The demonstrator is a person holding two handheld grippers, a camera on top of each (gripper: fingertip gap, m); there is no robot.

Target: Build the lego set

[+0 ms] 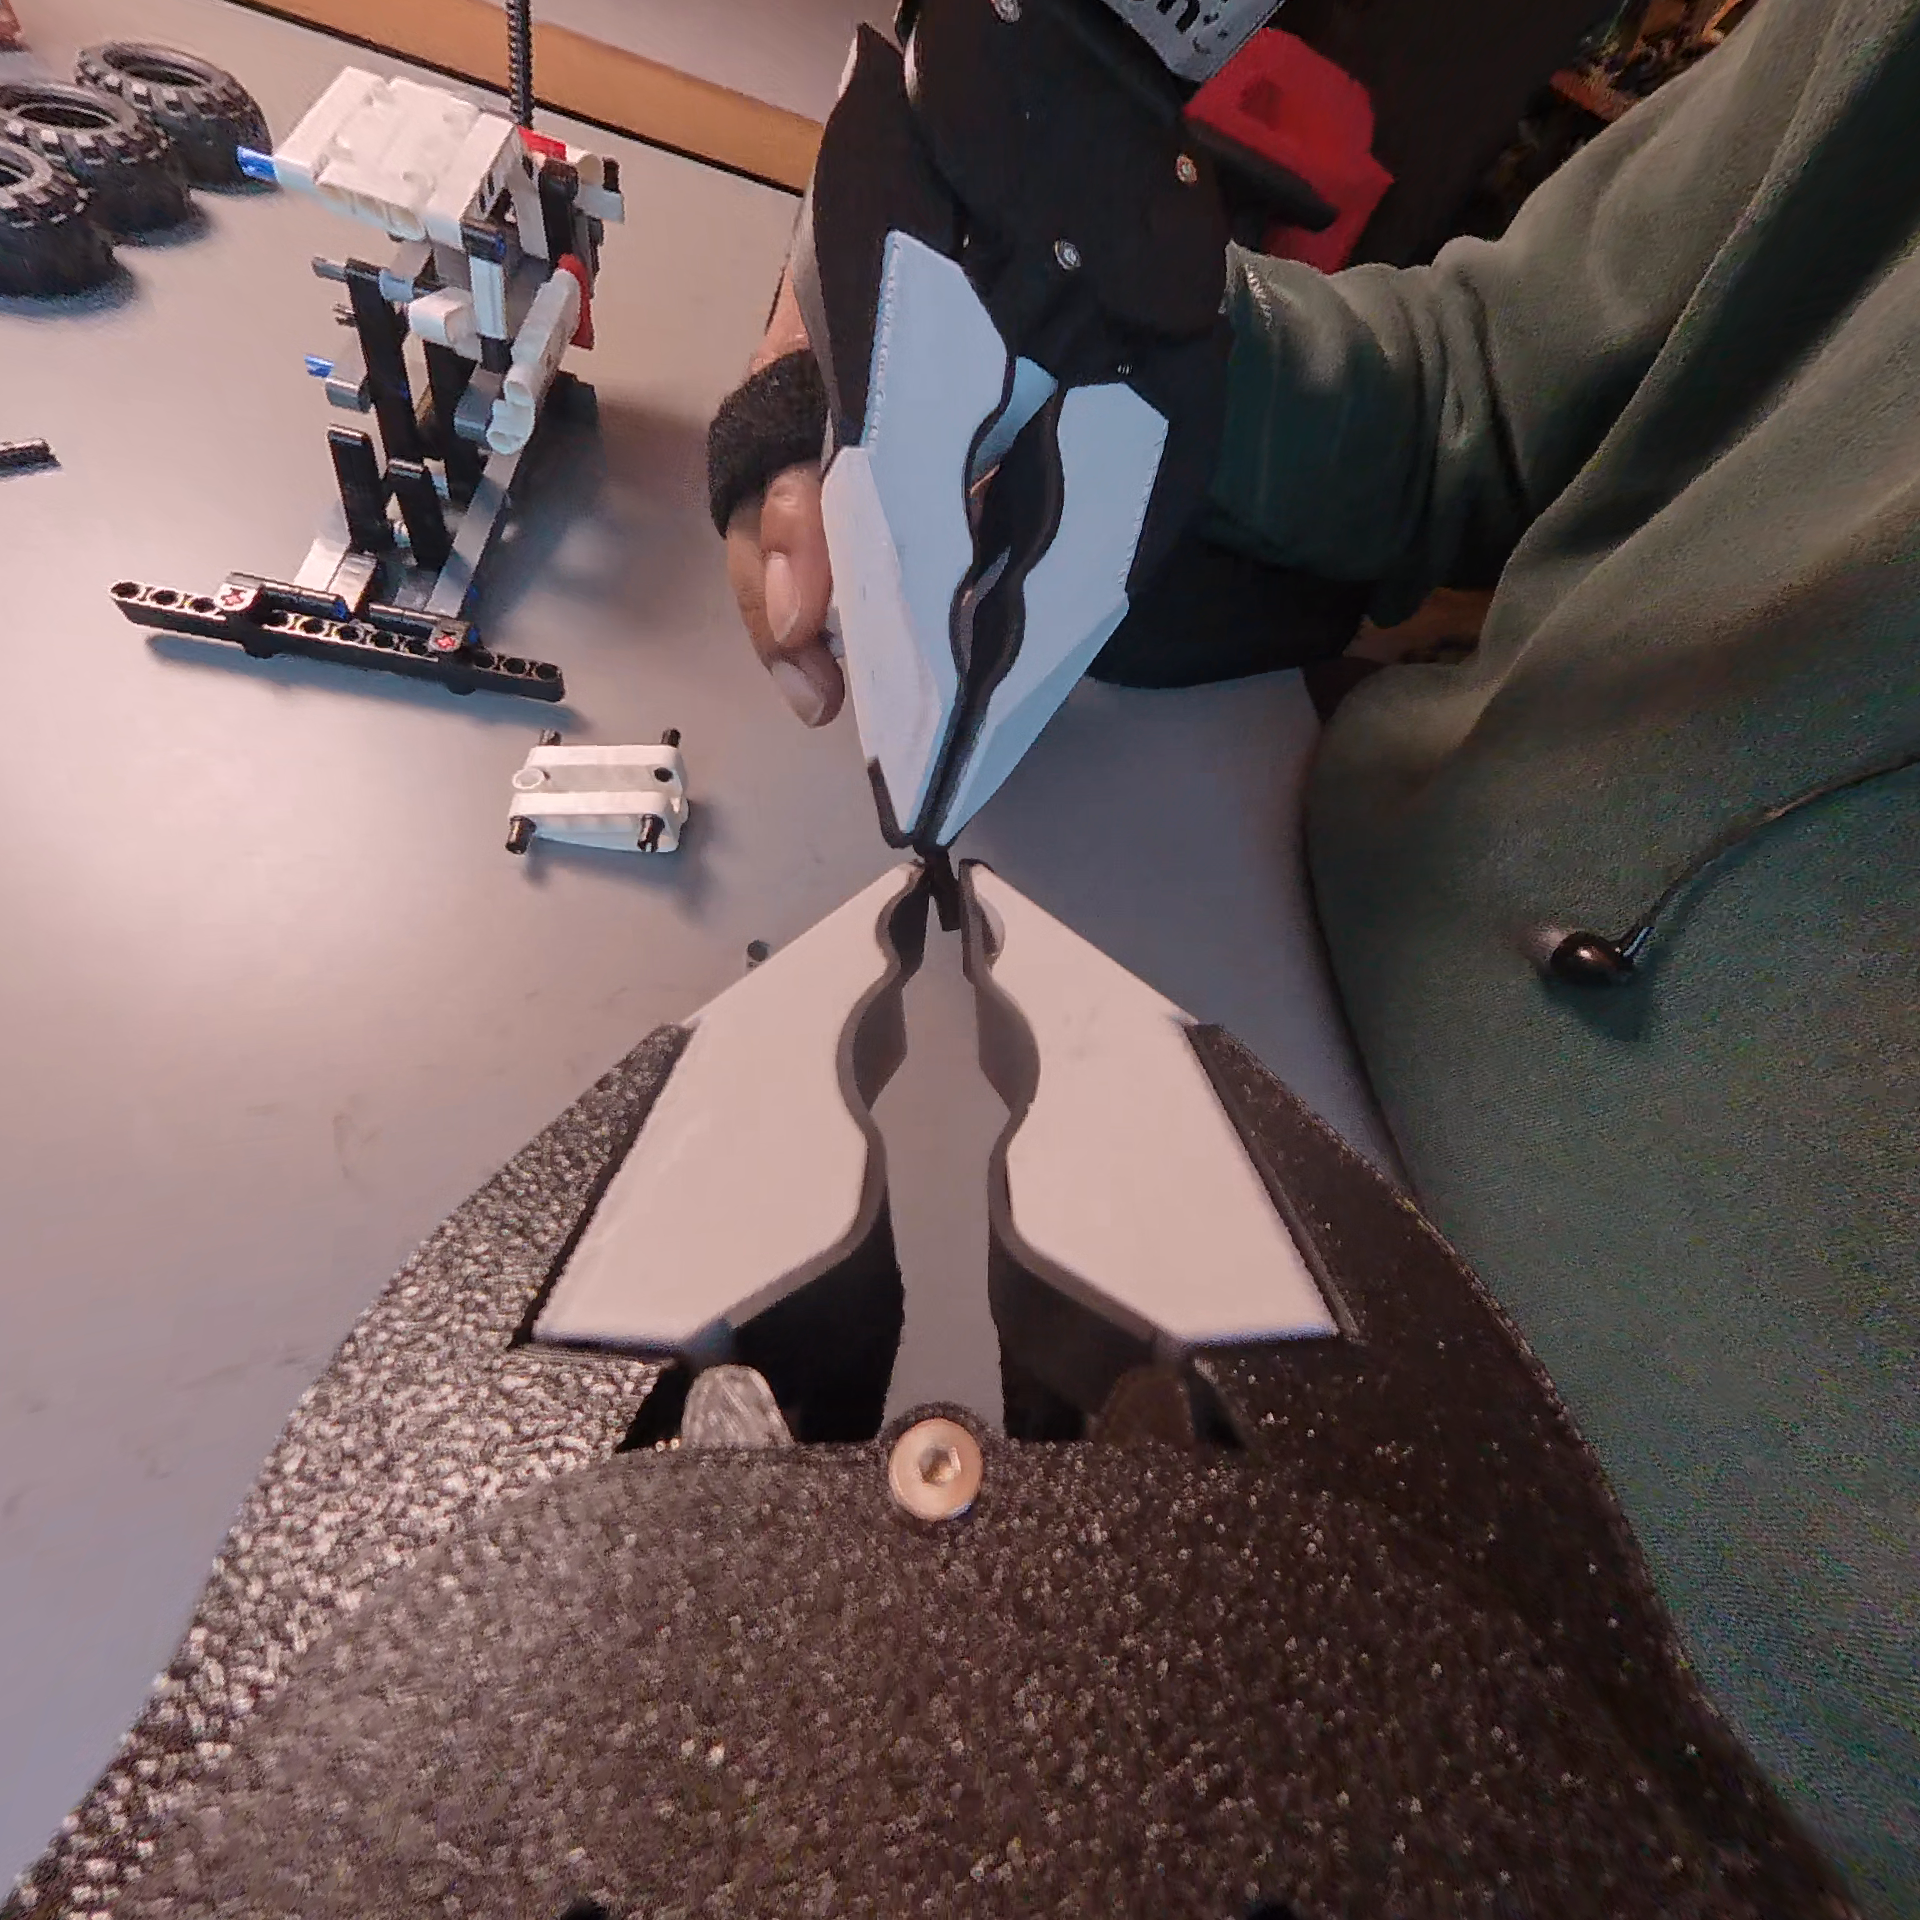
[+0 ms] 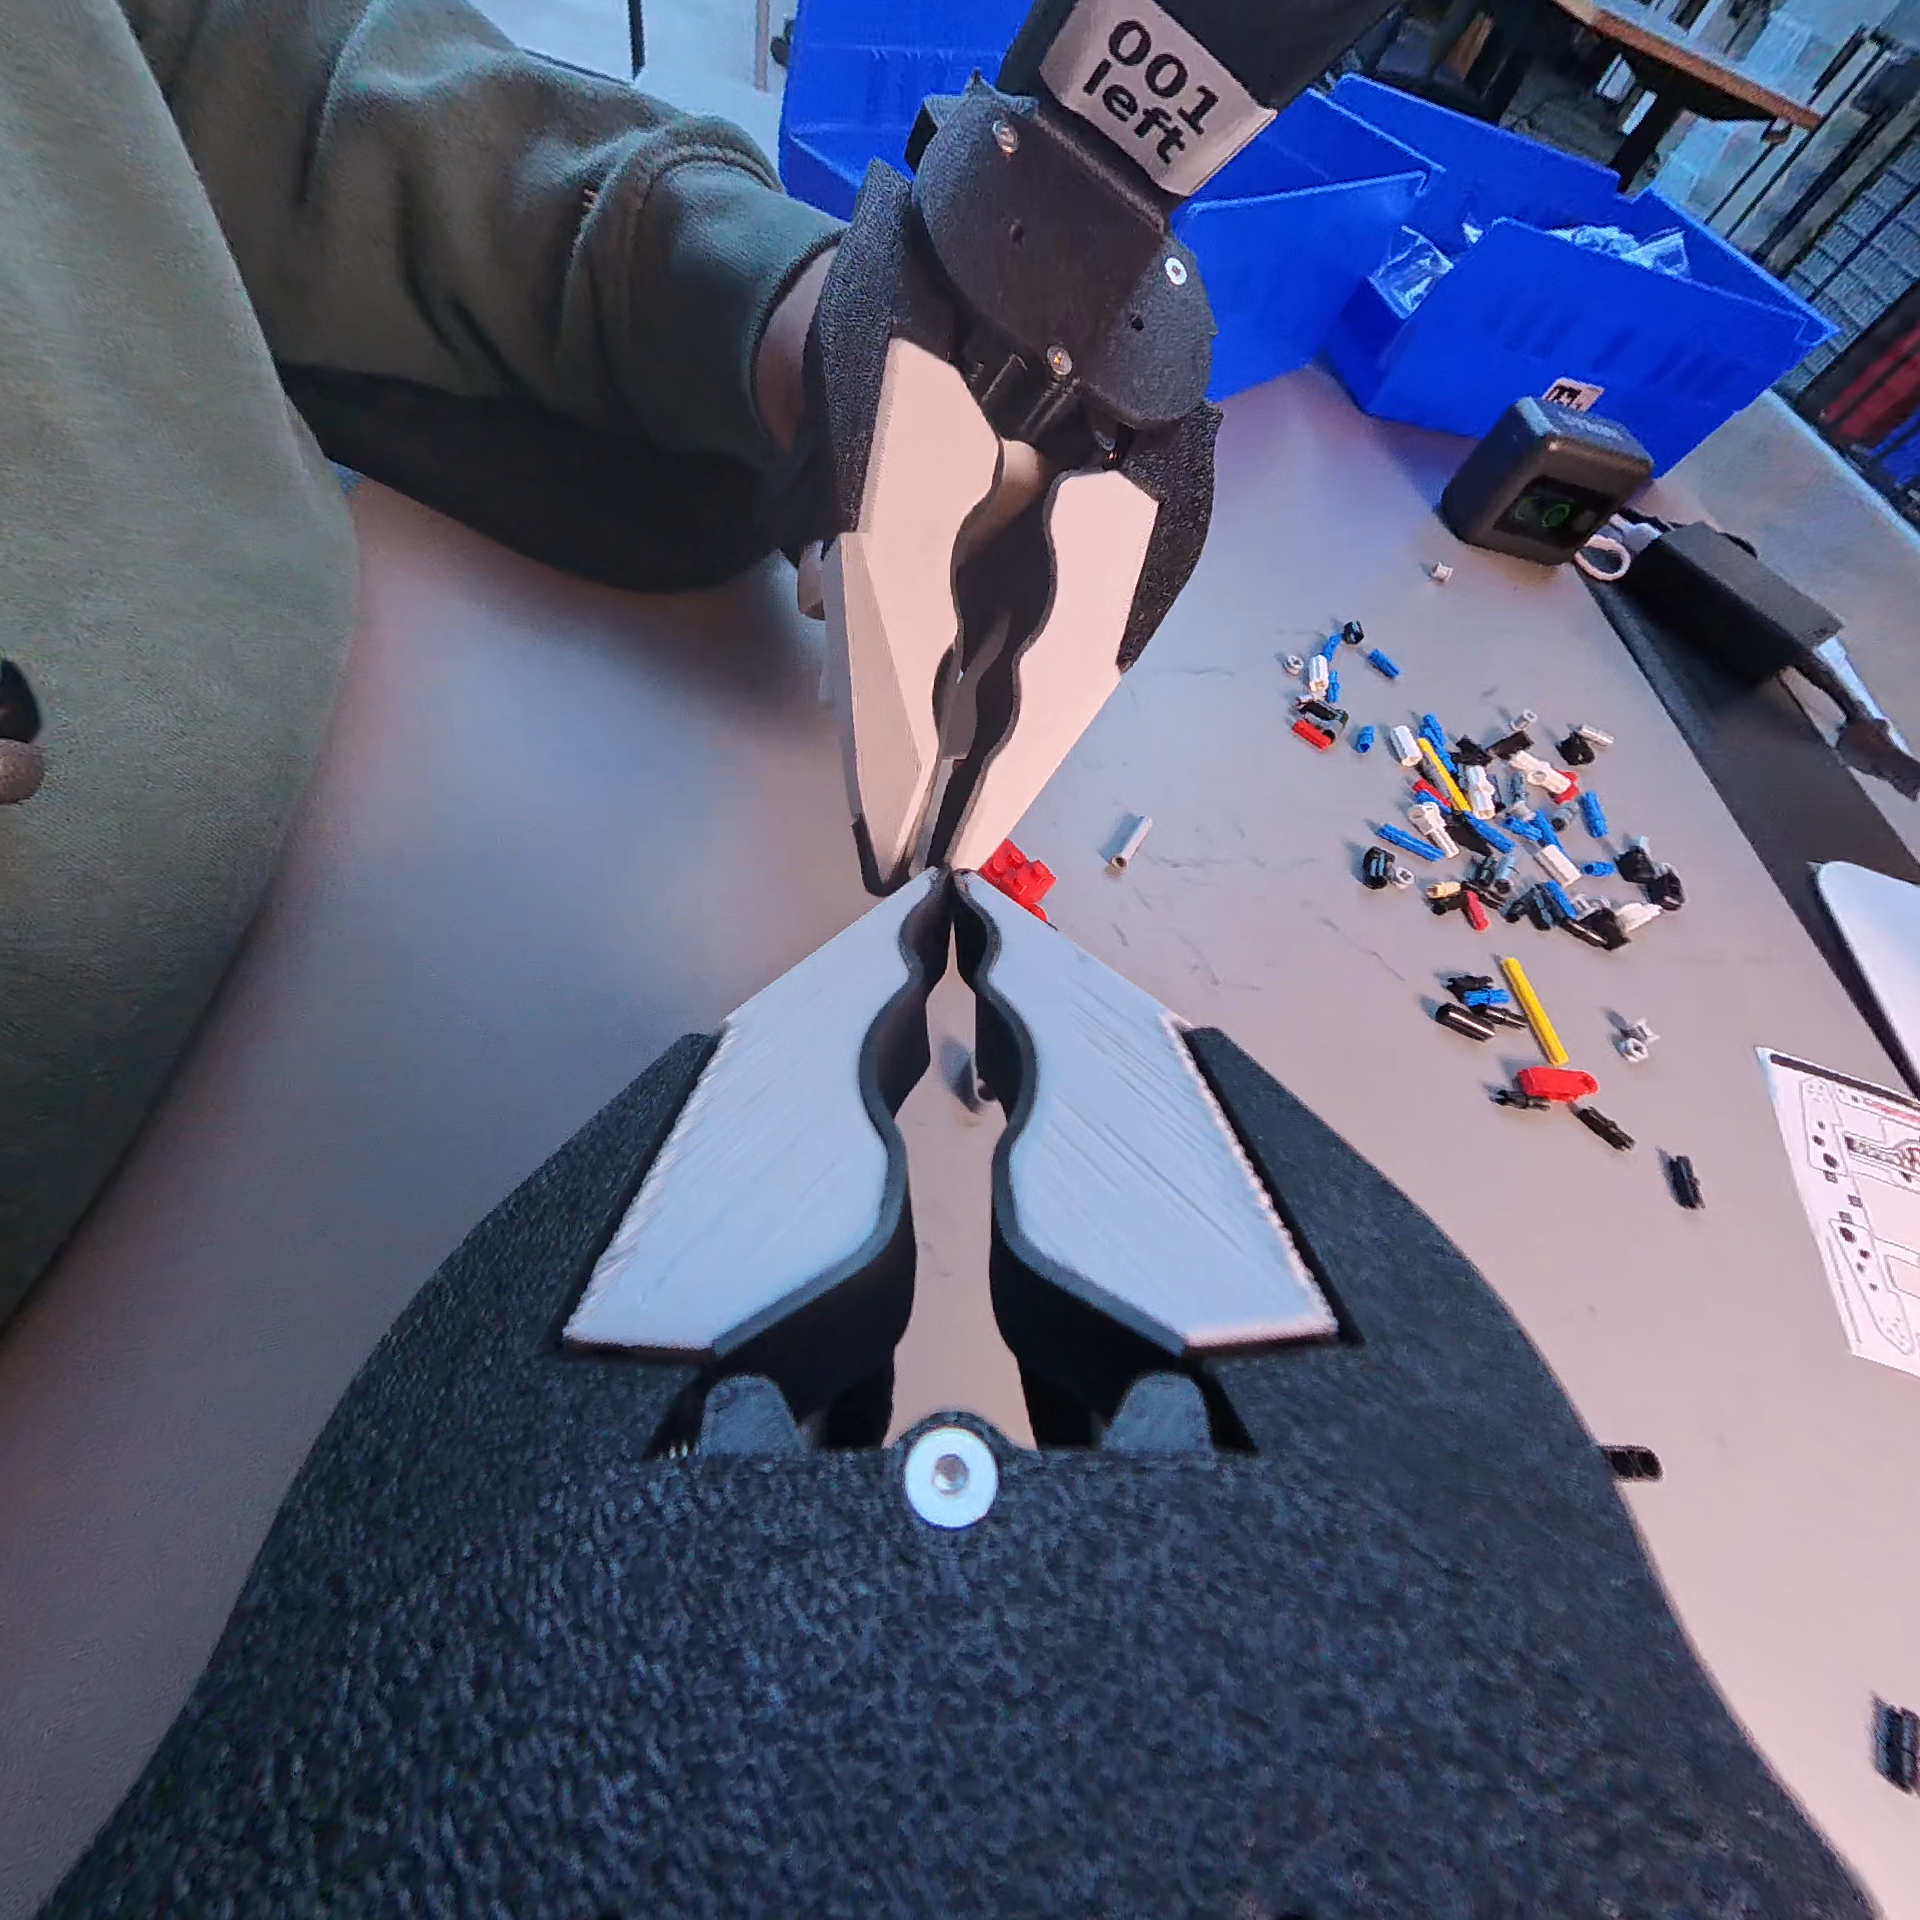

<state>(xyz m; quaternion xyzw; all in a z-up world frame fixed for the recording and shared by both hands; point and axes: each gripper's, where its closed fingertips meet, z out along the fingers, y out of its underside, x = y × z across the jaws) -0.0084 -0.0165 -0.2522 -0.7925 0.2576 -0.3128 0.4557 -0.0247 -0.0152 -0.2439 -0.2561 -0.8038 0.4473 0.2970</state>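
A grey counter (image 2: 1299,1039) fills both views. Blue bins (image 2: 1558,322) stand at its far edge. Beyond them stands a wooden table (image 2: 1704,73).

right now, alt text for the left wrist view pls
Two grippers meet tip to tip over a grey table, the left gripper and right gripper pinching a small black pin between them. Behind sit a half-built lego model, black tyres and a white piece.

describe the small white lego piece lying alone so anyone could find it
Start at the tall black-and-white lego build on the grey table. Just in front of its long black beam lies the white block, the only loose piece there, with black pins protruding.
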